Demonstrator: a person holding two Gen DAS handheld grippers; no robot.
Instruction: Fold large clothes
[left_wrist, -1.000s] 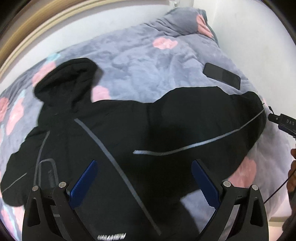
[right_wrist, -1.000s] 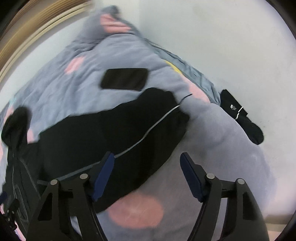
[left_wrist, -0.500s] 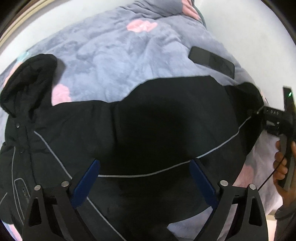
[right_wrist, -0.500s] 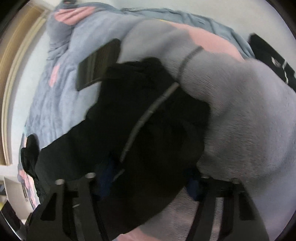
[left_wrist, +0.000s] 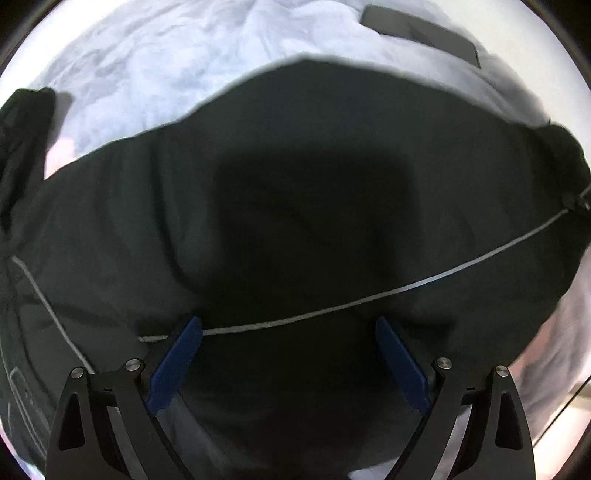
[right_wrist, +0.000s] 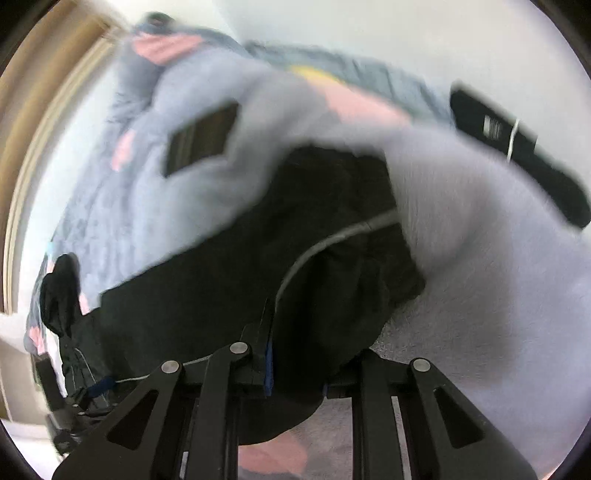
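A black jacket (left_wrist: 295, 166) with thin grey piping (left_wrist: 406, 288) lies spread on a grey blanket (left_wrist: 166, 66) with pink patches. My left gripper (left_wrist: 287, 323) hangs just above the jacket's body and points down at it. It is open, its blue pads wide apart and nothing pinched between them. In the right wrist view, my right gripper (right_wrist: 295, 354) is at the end of the jacket's sleeve (right_wrist: 332, 258). Its jaws are closing tight, with black sleeve fabric bunched between them. The hood (right_wrist: 61, 288) lies far left.
A dark phone (left_wrist: 421, 33) rests on the blanket beyond the jacket, also in the right wrist view as the phone (right_wrist: 201, 140). A black item (right_wrist: 517, 147) lies on the pale floor past the bed's edge. A wooden frame (right_wrist: 22, 129) runs along the left.
Both grippers came down close to the jacket. The right gripper went from wide open above the sleeve to closed on its fabric. The left stayed open.
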